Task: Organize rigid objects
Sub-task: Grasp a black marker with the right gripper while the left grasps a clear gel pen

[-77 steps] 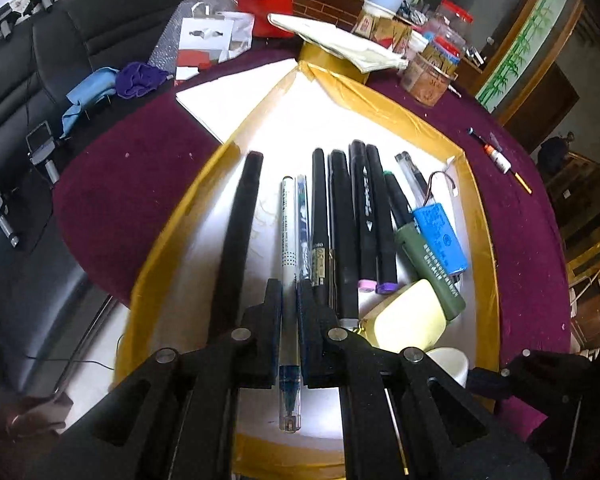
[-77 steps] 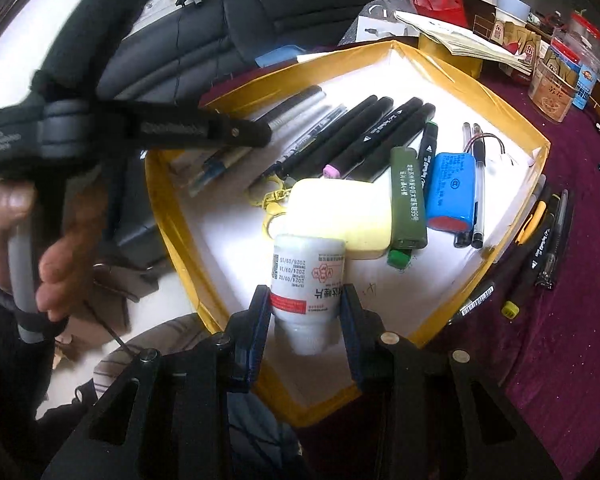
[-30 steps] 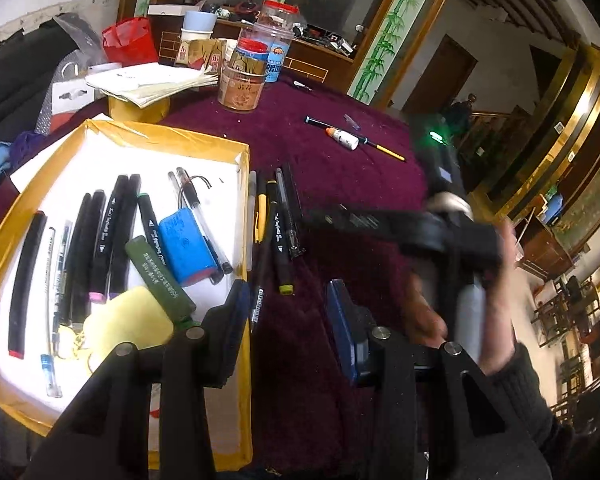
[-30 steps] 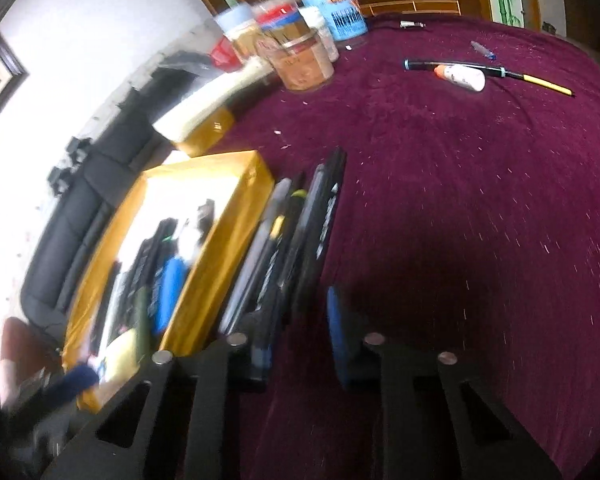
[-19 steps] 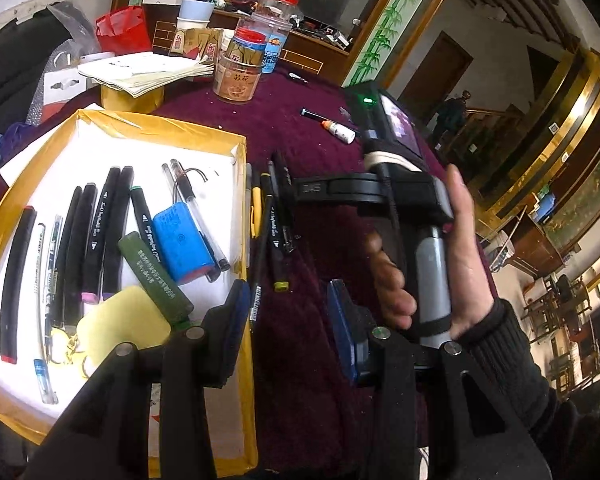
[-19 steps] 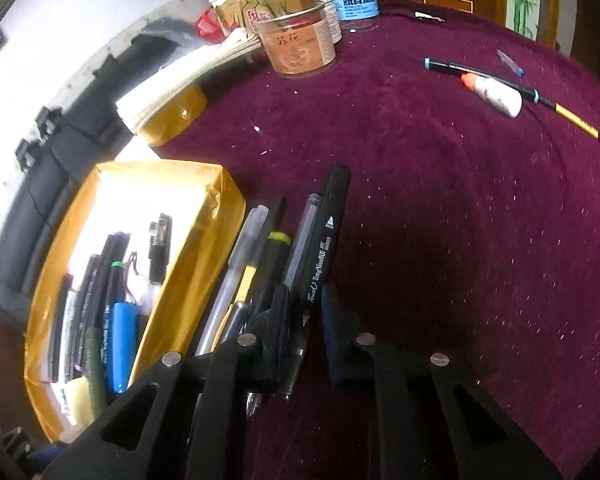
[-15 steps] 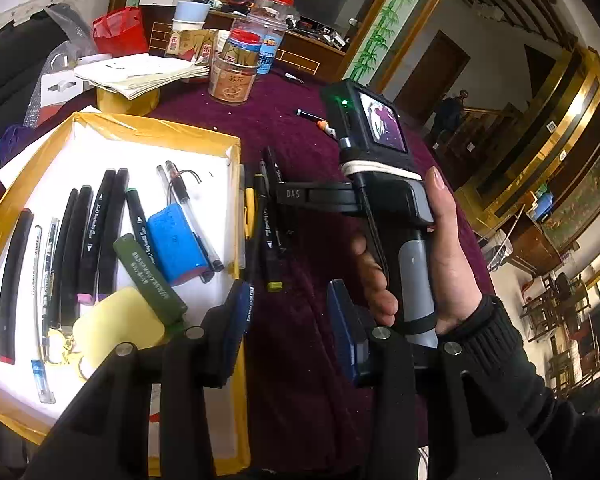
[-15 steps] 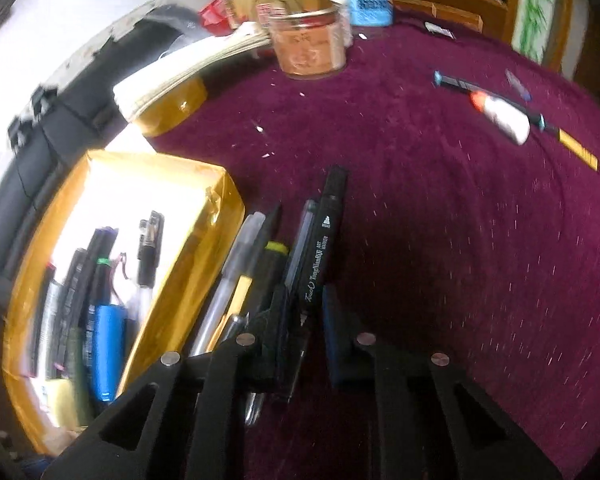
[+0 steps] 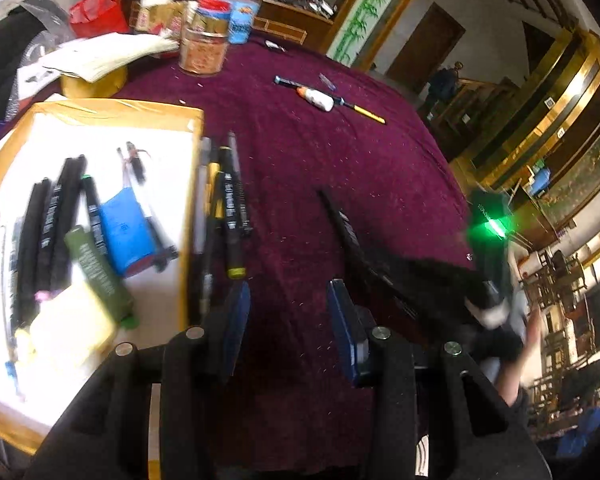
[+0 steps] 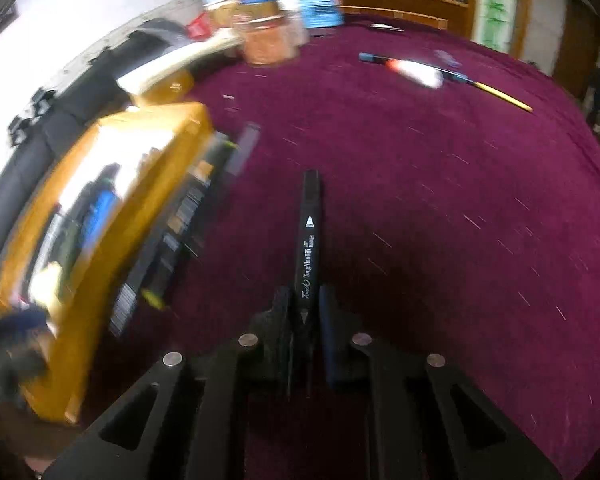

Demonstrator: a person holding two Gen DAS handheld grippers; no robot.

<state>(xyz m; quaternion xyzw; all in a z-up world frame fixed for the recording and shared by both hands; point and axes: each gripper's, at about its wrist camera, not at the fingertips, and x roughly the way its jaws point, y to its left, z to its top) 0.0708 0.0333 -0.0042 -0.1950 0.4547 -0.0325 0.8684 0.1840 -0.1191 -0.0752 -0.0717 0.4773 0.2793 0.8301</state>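
Each tool is a matte black frame of angular struts with triangular cut-outs, joined by round silver screw heads. The left tool [image 9: 286, 312] carries flat blue pads on the inner faces of its two fingers. The right tool [image 10: 304, 312] has blue only on its right finger, and its housing shows a glowing green light.

The left gripper [image 9: 286, 312] hangs with parted jaws over maroon cloth [image 9: 340, 152], beside a yellow-rimmed tray [image 9: 188, 118] of pens.
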